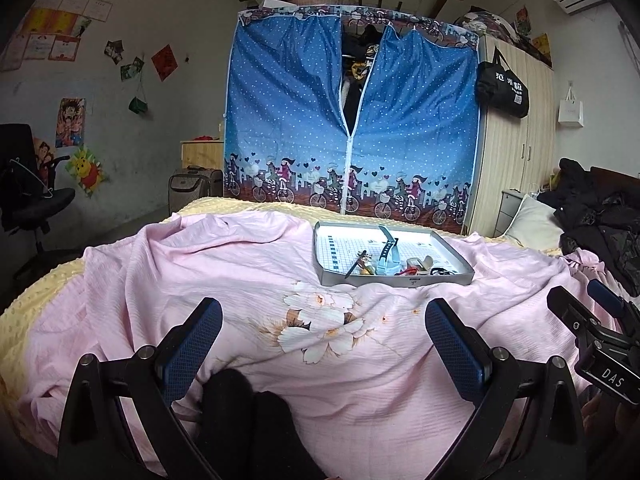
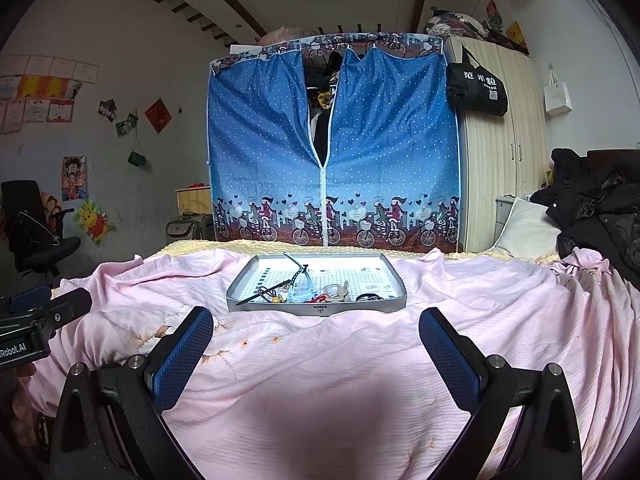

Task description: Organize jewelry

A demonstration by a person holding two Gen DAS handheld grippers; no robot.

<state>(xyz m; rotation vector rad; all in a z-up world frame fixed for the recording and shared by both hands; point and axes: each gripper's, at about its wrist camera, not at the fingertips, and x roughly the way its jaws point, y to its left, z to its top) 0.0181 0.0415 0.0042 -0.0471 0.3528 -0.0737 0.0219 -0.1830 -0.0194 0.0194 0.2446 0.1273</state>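
Both the left gripper (image 1: 324, 340) and right gripper (image 2: 316, 344) gaped wide, empty. Jewelry (image 2: 308, 294) in tray (image 2: 240, 286) looked light, tangly (prob. fragile); best pinch watch strap (image 2: 297, 278) mid-band.

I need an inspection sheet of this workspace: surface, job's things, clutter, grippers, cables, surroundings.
Surface: pink floral sheet on a bed, wrinkled.
Job's things: grey tray holding a light blue watch, a dark hair stick and small mixed pieces at its near edge.
Clutter: black clothes on the right.
Grippers: left hand-held gripper and right hand-held gripper open, empty, short of the tray.
Cables: nothing seen.
Surroundings: blue fabric wardrobe, office chair.
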